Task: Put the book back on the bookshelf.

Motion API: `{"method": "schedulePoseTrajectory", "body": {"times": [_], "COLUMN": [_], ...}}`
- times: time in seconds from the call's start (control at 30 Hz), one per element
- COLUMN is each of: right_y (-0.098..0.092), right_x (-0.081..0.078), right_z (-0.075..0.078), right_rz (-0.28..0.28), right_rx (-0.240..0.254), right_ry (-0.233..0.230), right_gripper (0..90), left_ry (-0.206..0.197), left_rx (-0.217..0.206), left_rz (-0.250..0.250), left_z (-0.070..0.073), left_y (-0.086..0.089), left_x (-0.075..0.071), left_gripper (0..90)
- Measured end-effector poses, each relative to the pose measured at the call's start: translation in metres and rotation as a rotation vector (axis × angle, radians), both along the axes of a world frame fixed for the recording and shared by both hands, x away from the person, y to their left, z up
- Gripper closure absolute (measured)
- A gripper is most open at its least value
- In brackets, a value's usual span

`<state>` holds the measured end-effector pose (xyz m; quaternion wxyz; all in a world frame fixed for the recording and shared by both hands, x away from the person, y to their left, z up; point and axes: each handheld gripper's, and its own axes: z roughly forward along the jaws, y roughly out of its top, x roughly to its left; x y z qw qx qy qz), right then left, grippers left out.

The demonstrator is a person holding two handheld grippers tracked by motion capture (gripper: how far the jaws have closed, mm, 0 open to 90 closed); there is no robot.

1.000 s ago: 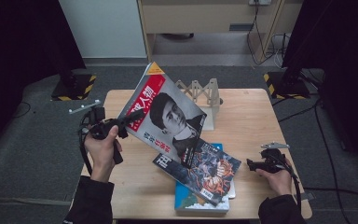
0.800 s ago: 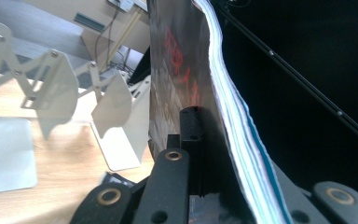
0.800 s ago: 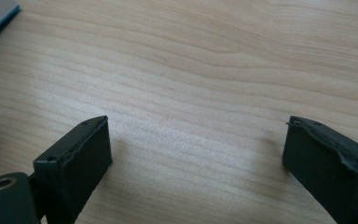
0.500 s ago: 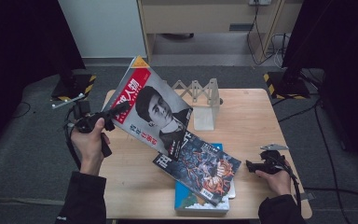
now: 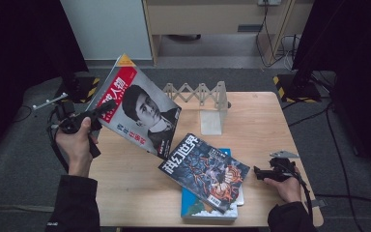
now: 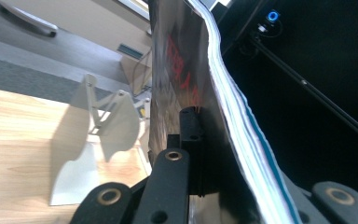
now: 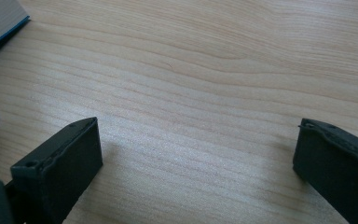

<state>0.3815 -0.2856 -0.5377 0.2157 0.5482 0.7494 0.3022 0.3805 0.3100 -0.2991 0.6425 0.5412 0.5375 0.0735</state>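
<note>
Your left gripper [image 5: 98, 112] is clamped on the magazine [image 5: 140, 111], lifted off the worktop [image 5: 140, 193]; next, steer it into the rack [image 5: 207, 104] beyond. Right gripper [image 5: 261, 172] rests with jaws apart, having just widened with nothing between.

A magazine [image 5: 137, 108] with a red masthead and a black-and-white portrait cover. Another magazine [image 5: 204, 172], dark with orange artwork, on a blue book [image 5: 193, 209]. Pale wood table [image 5: 251, 121]; beige, perhaps cream, rack [image 5: 200, 94].

A light wooden desk [image 5: 251, 121] stands on grey carpet [image 5: 9, 164]. Beyond its far edge are a white wall panel [image 5: 101, 24] and a beige cabinet [image 5: 212, 19] with cables [image 5: 270, 34] hanging beside it. Black curtains [image 5: 19, 48] darken both sides.
</note>
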Motion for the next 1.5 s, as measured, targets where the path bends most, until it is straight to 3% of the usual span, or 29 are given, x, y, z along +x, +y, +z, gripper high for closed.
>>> {"method": "schedulePoseTrajectory", "body": {"times": [0.2, 0.37, 0.63, 1.07, 1.5], "right_y": [0.000, 0.000, 0.000, 0.000, 0.000], "right_x": [-0.001, -0.001, -0.001, -0.001, -0.001], "right_z": [-0.002, -0.002, -0.002, -0.002, -0.002], "right_rz": [-0.004, -0.004, -0.004, -0.004, -0.001], "right_rx": [0.008, 0.008, 0.008, 0.008, 0.005], "right_ry": [-0.016, -0.018, -0.017, -0.017, -0.017], "right_gripper": [0.5, 0.5, 0.5, 0.4, 0.4], "left_ry": [0.008, 0.011, 0.003, -0.031, -0.052], "left_rx": [0.024, 0.071, 0.112, 0.183, 0.269], "left_rz": [0.033, 0.064, 0.099, 0.147, 0.202], "left_z": [0.002, 0.004, 0.009, 0.012, 0.001], "left_y": [0.010, 0.018, 0.018, -0.004, -0.027], "left_x": [0.002, 0.006, 0.014, 0.036, 0.053], "left_gripper": [85.9, 85.9, 85.9, 85.9, 86.0]}}
